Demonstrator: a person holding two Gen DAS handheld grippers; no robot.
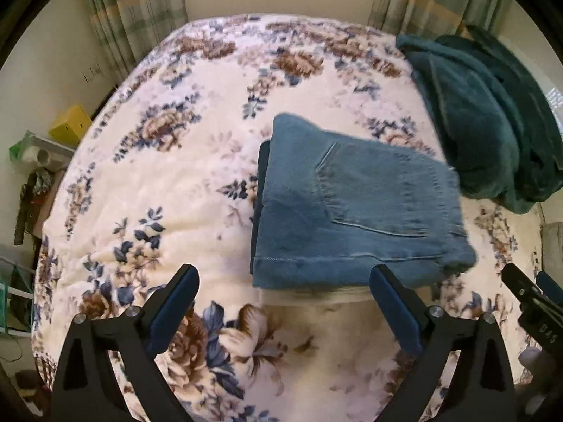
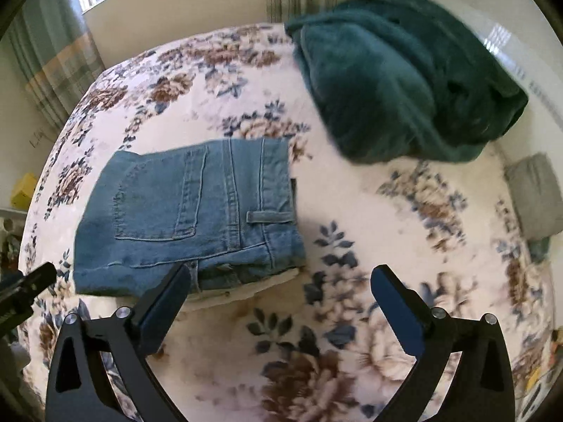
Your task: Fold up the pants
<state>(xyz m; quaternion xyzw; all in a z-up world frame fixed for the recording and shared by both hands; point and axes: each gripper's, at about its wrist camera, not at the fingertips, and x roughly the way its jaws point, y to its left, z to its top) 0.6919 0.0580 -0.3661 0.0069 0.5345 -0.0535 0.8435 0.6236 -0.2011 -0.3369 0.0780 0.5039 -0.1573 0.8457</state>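
The blue denim pants [image 1: 355, 207] lie folded into a compact rectangle on the floral bedspread [image 1: 169, 183], back pocket up. In the right wrist view the pants [image 2: 190, 218] sit left of centre, waistband to the right. My left gripper [image 1: 285, 277] is open and empty, just short of the pants' near edge. My right gripper [image 2: 281, 277] is open and empty, near the pants' near right corner. Its tip shows at the right edge of the left wrist view [image 1: 527, 292]. The left gripper's tip shows at the left edge of the right wrist view [image 2: 31, 281].
A bunched dark green fleece blanket [image 1: 492, 123] lies at the far right of the bed, also in the right wrist view [image 2: 404, 81]. A grey pillow [image 2: 535, 193] sits at the right edge. Curtains [image 1: 133, 10] hang behind. A yellow box [image 1: 70, 125] and clutter stand left of the bed.
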